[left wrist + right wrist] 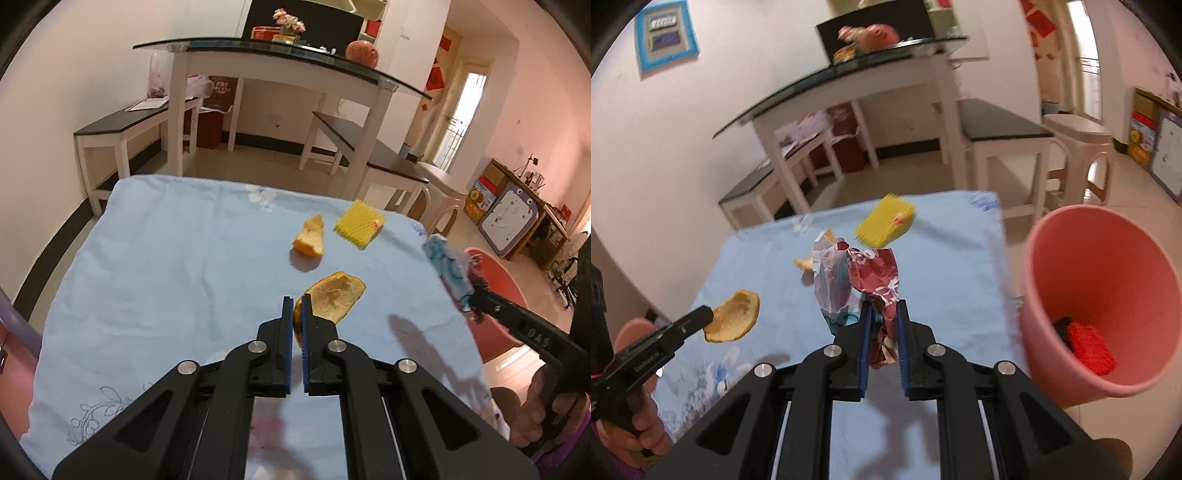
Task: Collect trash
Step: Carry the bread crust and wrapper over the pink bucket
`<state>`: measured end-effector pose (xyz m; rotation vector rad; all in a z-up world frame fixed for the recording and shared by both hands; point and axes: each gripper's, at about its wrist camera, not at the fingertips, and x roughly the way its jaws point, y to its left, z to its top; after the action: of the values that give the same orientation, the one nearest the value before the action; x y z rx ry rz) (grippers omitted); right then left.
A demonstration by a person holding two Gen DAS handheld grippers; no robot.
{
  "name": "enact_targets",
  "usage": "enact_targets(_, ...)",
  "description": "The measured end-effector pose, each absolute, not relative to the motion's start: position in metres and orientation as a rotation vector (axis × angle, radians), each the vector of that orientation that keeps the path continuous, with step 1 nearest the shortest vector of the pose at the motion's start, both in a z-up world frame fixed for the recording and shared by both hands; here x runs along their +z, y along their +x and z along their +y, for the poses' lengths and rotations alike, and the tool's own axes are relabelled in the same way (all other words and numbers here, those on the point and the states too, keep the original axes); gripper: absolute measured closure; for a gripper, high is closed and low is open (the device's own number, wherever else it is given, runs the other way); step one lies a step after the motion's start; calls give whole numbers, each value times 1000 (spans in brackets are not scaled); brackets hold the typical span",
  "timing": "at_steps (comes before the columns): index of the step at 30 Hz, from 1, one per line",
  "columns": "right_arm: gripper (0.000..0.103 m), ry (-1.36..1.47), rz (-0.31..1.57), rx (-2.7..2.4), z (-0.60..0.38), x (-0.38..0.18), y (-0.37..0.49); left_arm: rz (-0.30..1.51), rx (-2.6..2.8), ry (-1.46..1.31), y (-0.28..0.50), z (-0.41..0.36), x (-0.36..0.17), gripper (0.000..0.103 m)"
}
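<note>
Jaws of the right gripper point(882, 317) clench a crumpled red-and-white foil wrapper point(875, 280) at frame centre; the left gripper point(294, 314) pinches a curved orange peel piece point(334, 297) by its edge. Both hang above the blue-clothed desk point(147, 258). Such thin edge grips could slip before reaching the pink plastic bin point(1108, 384) at right.

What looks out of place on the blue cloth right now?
An orange peel piece and a yellow foam net lie loose on the blue cloth. The left gripper holds another peel, the right gripper a crumpled wrapper, beside the pink bin.
</note>
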<state>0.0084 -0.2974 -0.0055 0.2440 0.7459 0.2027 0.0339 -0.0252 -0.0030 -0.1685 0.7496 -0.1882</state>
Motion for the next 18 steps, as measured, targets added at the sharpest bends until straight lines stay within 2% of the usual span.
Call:
enact_targets(10, 91, 304, 647, -28, -382, 17, -16, 713, -308, -113, 50, -85, 25, 100)
enact_targets(18, 91, 332, 622, -191, -448, 10, -33, 720, -468, -57, 65, -170, 39, 100)
